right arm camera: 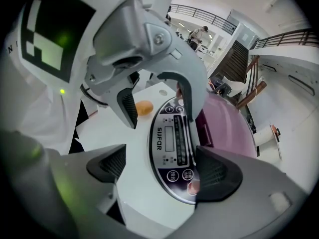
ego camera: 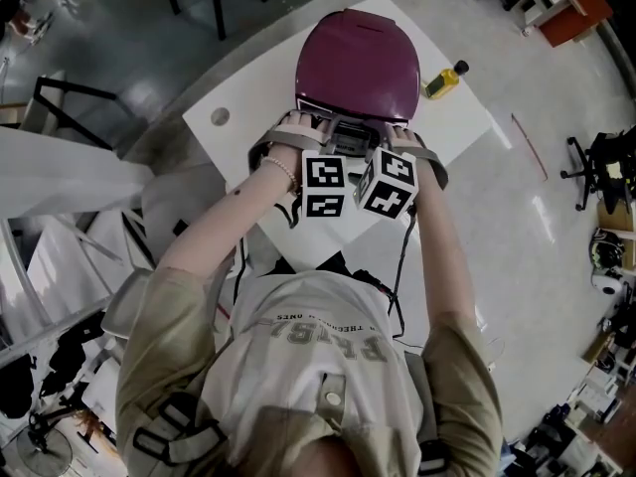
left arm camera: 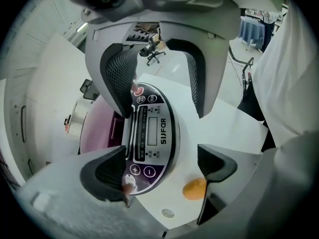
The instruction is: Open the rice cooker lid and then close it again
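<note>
Head view shows the purple lid [ego camera: 358,63] down on the rice cooker [left arm camera: 107,133], just ahead of both grippers. Left gripper [left arm camera: 160,158] and right gripper [right arm camera: 160,156] each keep their jaws apart and hold nothing, the control panel [right arm camera: 172,138] between them. A yellow bottle [ego camera: 446,80] lies on the white table [ego camera: 238,117], right of the cooker. A glossy grey floor [ego camera: 517,227] surrounds the table.

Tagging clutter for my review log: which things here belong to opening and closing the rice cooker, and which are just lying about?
Part of the job: rice cooker, purple lid, left gripper, right gripper, both with jaws apart.
Just lying about: yellow bottle on the table, office chair.
</note>
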A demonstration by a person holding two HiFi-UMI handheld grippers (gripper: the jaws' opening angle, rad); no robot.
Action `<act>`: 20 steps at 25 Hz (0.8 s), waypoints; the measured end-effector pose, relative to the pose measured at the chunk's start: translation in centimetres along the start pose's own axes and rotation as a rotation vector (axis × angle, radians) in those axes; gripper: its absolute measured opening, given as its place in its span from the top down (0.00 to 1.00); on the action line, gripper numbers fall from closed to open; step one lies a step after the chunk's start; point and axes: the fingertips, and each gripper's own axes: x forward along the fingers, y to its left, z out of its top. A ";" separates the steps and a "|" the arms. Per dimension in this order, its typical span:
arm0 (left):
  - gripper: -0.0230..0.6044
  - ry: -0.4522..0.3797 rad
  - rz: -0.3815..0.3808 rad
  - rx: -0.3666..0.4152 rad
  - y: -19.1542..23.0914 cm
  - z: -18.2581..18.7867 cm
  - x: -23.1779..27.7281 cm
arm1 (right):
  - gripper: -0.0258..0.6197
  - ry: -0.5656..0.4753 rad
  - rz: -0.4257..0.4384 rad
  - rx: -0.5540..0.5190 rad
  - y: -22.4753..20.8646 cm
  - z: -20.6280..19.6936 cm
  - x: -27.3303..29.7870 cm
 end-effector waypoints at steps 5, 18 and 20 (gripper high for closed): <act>0.22 -0.003 0.002 -0.010 -0.1 0.1 -0.1 | 0.29 -0.006 0.000 0.017 0.1 0.2 -0.1; 0.22 -0.005 0.018 -0.025 0.5 0.0 -0.1 | 0.29 -0.026 0.001 0.035 -0.1 0.3 -0.1; 0.22 -0.013 0.004 -0.041 0.6 0.1 -0.1 | 0.29 -0.031 0.003 0.041 -0.2 0.3 -0.2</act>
